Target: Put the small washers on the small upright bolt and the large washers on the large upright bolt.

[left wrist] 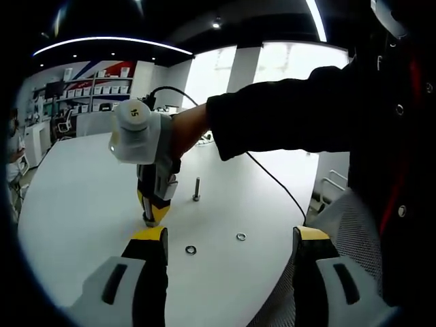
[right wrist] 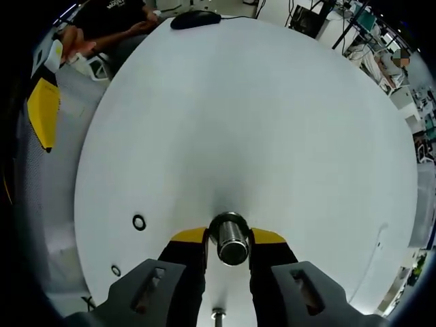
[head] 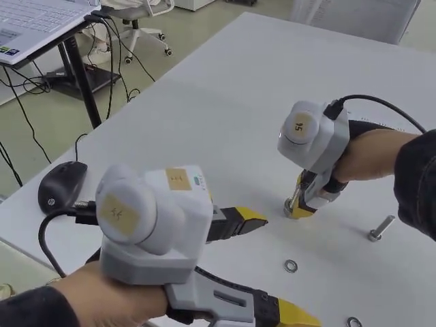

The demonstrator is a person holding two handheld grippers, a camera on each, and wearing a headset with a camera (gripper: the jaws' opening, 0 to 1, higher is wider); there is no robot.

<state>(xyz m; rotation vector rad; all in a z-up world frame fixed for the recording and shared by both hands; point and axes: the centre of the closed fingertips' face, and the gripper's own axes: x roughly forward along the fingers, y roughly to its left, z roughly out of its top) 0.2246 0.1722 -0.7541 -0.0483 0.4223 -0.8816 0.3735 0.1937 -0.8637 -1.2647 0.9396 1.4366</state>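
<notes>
2 washers (head: 291,266) loose on bench (head: 225,102); large bolt (right wrist: 231,246) gripped upright.
Obs: right claw (right wrist: 228,238) clamped on large bolt, its base on the bench; left claw (left wrist: 229,235) spread wide, holding nothing, hovering near the washers. Beyond right claw stands the small bolt (left wrist: 196,189), upright, apart from both washers.

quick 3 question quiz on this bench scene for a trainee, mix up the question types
1. True or false: the right gripper is shut on the large silver metal bolt.
2. In the head view, how many small silver ring washers lie loose on the white table? A one, B two, C four.
3. Fill in: the fingers of the left gripper stand ___.
Key: 1 true; 2 B; 3 open.
</notes>
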